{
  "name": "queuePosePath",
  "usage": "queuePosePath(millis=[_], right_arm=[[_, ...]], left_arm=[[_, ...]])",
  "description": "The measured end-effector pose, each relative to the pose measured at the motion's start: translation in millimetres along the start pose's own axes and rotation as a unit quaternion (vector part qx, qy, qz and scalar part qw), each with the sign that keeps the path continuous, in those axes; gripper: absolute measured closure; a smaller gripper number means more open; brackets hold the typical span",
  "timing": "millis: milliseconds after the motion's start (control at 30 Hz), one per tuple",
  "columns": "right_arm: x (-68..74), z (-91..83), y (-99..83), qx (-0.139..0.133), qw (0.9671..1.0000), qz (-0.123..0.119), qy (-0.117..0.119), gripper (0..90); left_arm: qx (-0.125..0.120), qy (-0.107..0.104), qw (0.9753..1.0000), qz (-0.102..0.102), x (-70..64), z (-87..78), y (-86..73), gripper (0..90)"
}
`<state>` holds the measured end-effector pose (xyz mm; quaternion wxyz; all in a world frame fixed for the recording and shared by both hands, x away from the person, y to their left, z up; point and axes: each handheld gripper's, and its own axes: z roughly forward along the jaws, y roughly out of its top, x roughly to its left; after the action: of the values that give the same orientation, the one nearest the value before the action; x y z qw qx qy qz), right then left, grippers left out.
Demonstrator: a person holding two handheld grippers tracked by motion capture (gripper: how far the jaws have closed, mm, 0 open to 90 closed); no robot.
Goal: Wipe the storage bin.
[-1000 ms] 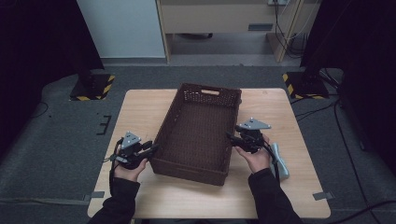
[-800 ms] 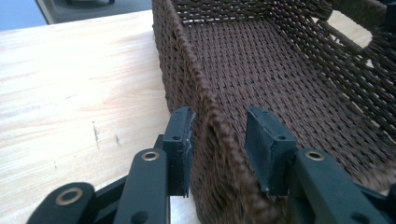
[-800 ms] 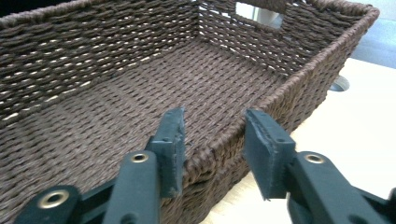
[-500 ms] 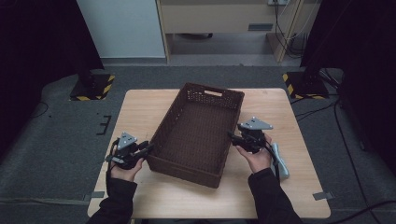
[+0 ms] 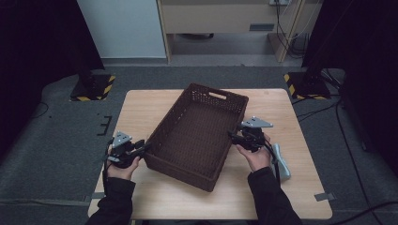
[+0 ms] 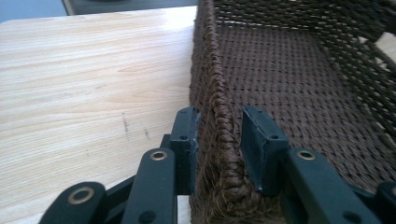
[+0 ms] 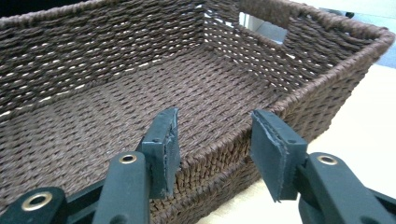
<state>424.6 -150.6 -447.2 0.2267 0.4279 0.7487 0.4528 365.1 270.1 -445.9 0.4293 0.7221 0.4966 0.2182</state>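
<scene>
A brown woven basket lies slanted on the wooden table, its handle slot at the far end. My left gripper is at the near left corner, shut on the basket's rim; one jaw presses the outside of the wall and the other sits inside. My right gripper is at the right wall and stands open. In the right gripper view its jaws straddle the basket rim, one inside and one outside with a gap to the wall. The basket holds nothing.
A pale blue-grey object lies on the table by the person's right wrist. Bare tabletop spreads left of the basket. Beyond the table are a cabinet and two stands with yellow-black bases.
The basket has swung round: its near left corner went left and toward the person along with my left gripper. The right gripper stayed almost where it was at the right wall.
</scene>
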Motion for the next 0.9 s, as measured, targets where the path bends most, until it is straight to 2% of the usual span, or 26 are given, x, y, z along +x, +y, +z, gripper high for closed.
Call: queuePosePath(millis=[100,167,300,400,533,733,900], right_arm=[[5.1,-3.7,1.2,0.004,0.9999,-0.012,-0.002,50.2],[7.3,-3.0,1.6,-0.006,0.9994,-0.028,-0.02,48.6],[-1.1,0.8,2.2,-0.019,0.9986,-0.014,-0.048,47.2],[-6.9,3.7,0.1,-0.018,0.9992,0.005,-0.035,47.7],[-5.2,2.4,0.4,-0.008,0.9996,0.002,-0.027,49.4],[-1.1,-1.9,-0.6,-0.002,0.9995,0.001,-0.03,49.2],[2.7,-6.0,1.3,-0.003,0.9995,-0.01,-0.03,47.6]], left_arm=[[0.003,0.017,0.9998,-0.005,4.4,4.9,2.1,66.8],[0.006,0.027,0.9996,-0.006,7.6,8.8,2.9,68.2],[0.002,0.026,0.9996,-0.013,13.1,10.2,2.9,68.2],[-0.001,0.032,0.9995,-0.007,10.6,8.6,2.9,66.6],[-0.011,0.021,0.9997,0.001,8.2,3.7,1.4,63.3],[-0.009,0.018,0.9997,-0.014,15.1,3.2,3.4,68.1],[-0.003,0.036,0.9993,-0.006,19.5,10.6,7.8,69.8]])
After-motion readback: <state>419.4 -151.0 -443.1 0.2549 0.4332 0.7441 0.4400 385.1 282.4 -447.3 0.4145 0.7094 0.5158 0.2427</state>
